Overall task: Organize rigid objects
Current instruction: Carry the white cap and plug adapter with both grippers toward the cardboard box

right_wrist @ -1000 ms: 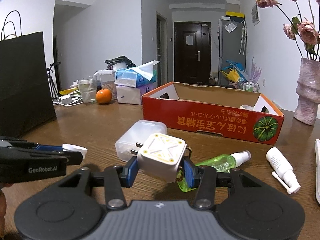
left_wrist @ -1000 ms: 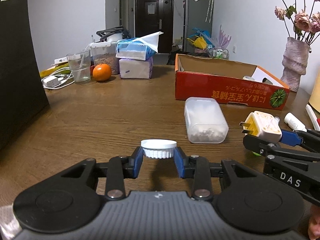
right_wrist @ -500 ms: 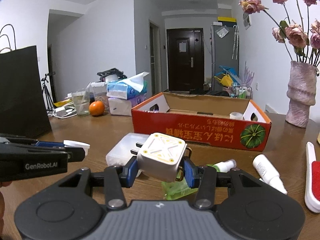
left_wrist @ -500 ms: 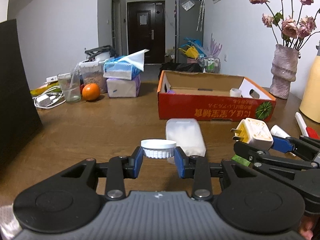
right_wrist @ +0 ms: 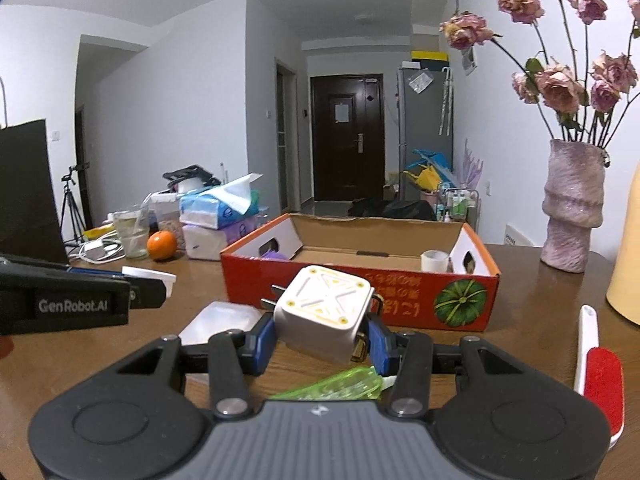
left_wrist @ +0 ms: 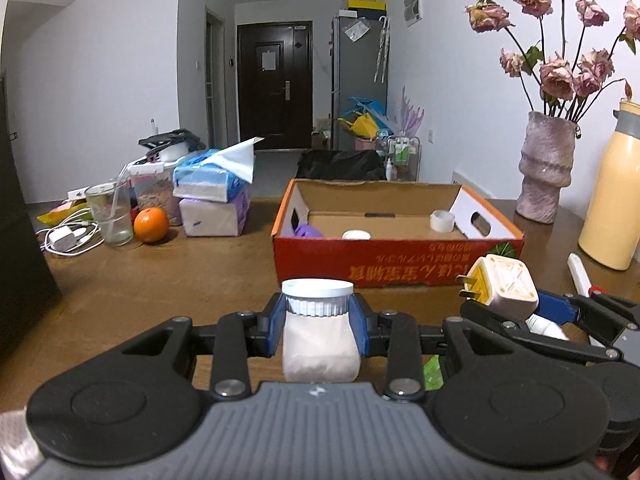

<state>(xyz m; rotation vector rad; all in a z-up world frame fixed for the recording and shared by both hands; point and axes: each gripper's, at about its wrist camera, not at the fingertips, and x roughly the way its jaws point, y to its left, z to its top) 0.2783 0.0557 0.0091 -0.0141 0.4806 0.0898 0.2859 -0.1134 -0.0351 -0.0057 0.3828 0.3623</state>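
Both grippers are raised over the wooden table [left_wrist: 132, 284], each with something pinched between its blue pads. The left gripper [left_wrist: 318, 312] has its fingers closed on the ribbed rim of a white bottle cap [left_wrist: 317, 298], held flat and level, with a cloudy white plastic container [left_wrist: 319, 346] lying on the table right beneath it. To its right, the right gripper [right_wrist: 322, 330] clamps a white and yellow plug adapter [right_wrist: 324, 318] by its sides, tilted, with the metal prongs pointing left toward the other tool. Under that gripper lies a green spray bottle [right_wrist: 336, 386], only partly visible. Just beyond both tools sits the red cardboard box [left_wrist: 396, 262], open at the top, with a roll of tape [left_wrist: 442, 221] at its far right corner, a white lid [left_wrist: 356, 235] near its front wall and something purple at its left end. Off to the far left are an orange [left_wrist: 151, 225], a glass [left_wrist: 110, 214] and stacked tissue packs [left_wrist: 214, 196]; on the right stand a vase of dried roses [left_wrist: 546, 168] and a yellow flask [left_wrist: 612, 200], with a red lint brush [right_wrist: 598, 372] lying near the right edge.
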